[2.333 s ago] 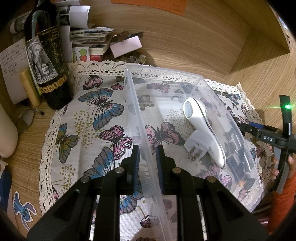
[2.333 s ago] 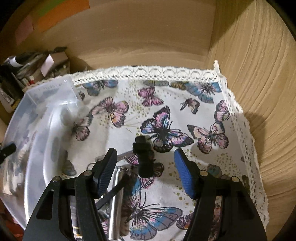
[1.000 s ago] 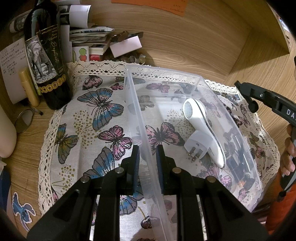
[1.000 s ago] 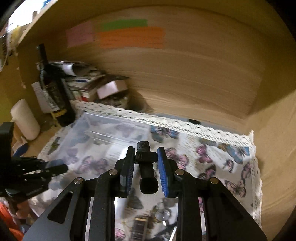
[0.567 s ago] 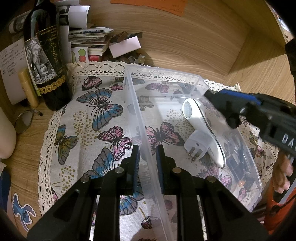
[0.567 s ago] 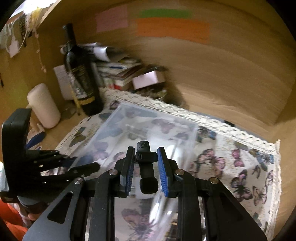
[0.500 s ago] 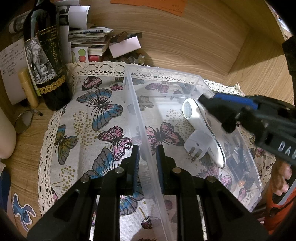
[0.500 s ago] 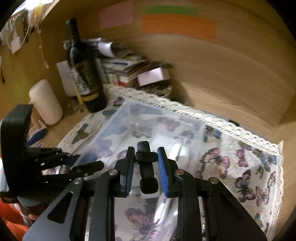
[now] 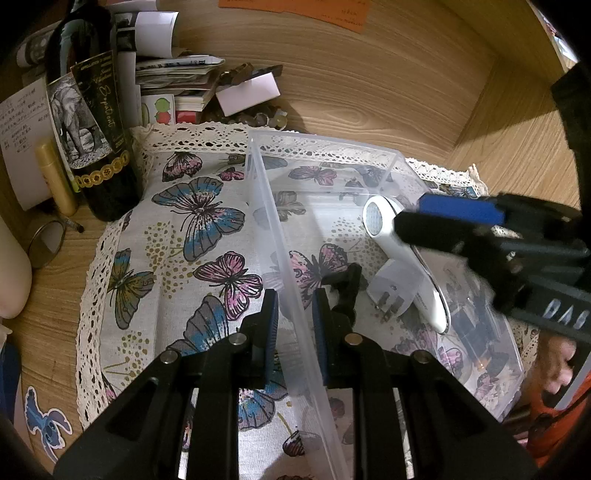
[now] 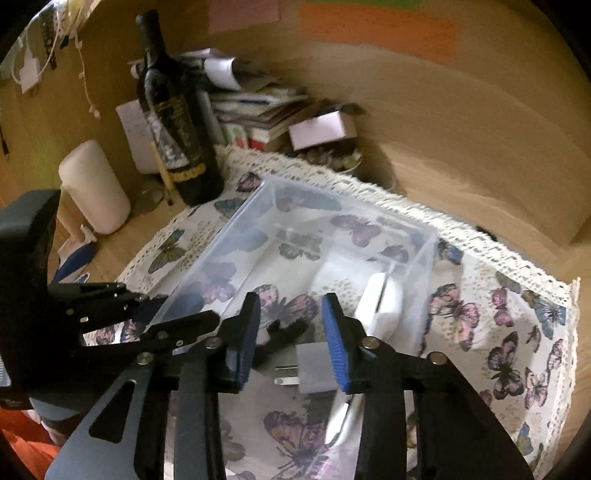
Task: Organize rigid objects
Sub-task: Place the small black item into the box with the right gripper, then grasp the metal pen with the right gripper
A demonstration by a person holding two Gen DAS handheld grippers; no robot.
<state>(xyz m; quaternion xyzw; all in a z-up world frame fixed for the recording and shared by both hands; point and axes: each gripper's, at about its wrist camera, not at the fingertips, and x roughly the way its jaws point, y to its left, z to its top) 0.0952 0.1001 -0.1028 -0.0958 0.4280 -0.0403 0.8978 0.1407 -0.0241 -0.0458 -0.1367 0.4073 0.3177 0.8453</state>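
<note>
Released just now, small black rigid plastic clip (image 10: 280,338) lies light and slick below opening right claw (image 10: 290,334), empty; left claw (image 9: 293,325) pinches clear plastic bin's wall (image 9: 273,221)

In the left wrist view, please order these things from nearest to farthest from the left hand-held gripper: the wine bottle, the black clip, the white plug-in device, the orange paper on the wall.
Measured from the left hand-held gripper, which is shut on the clear bin's wall:
1. Black clip, just right of the fingers, inside the bin.
2. White plug-in device, farther right, in the bin.
3. Wine bottle, far left, beside the cloth.
4. Orange paper, top, on the wooden wall.
</note>
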